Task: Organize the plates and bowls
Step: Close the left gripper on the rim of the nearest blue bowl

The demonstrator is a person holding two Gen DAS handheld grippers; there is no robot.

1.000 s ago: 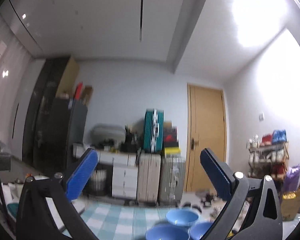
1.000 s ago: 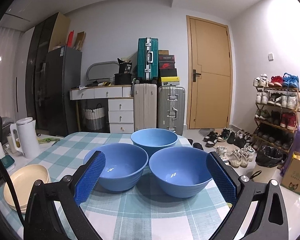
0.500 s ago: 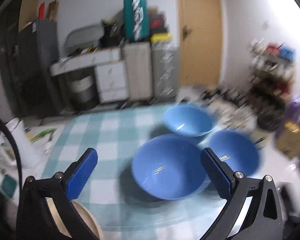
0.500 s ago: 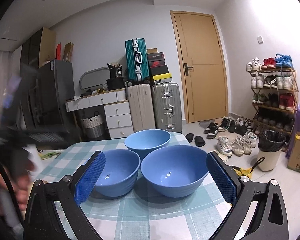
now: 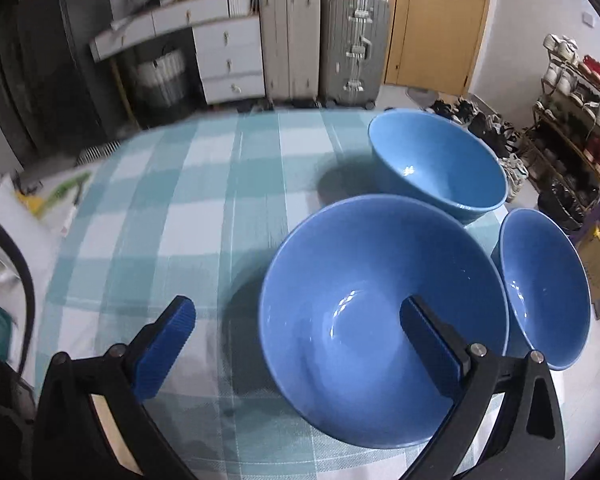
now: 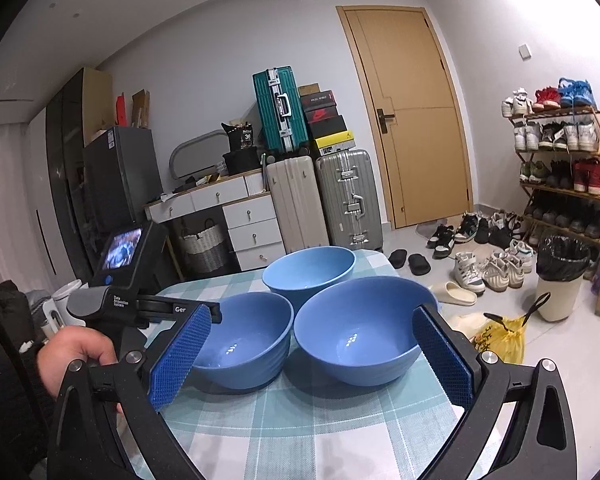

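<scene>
Your left claw (image 5: 298,330) stands wide open above the bench (image 5: 188,216) and holds nothing. Its right finger (image 5: 430,344) is over the inside of the nearest blue bowl (image 5: 352,292), and its left finger (image 5: 166,344) is over the checked cloth, outside the rim. This bowl stands on the teal and white checked cloth. Behind it stands a second blue bowl (image 5: 440,160), and to its right a third blue bowl (image 5: 540,280), both very near to it.

Your right claw (image 6: 312,350) is wide open too and it holds nothing. Through it you see the three bowls in a tight group: the left bowl (image 6: 244,336), the right bowl (image 6: 360,336) and the far bowl (image 6: 310,270) behind them. The left and right bowls seem to touch at the rims. At the left of this view your left hand (image 6: 74,354) grips the handle of the other gripper, which reaches over the left bowl. On the floor to the right stand a shoe rack (image 6: 560,168) and a bin (image 6: 560,276).
</scene>
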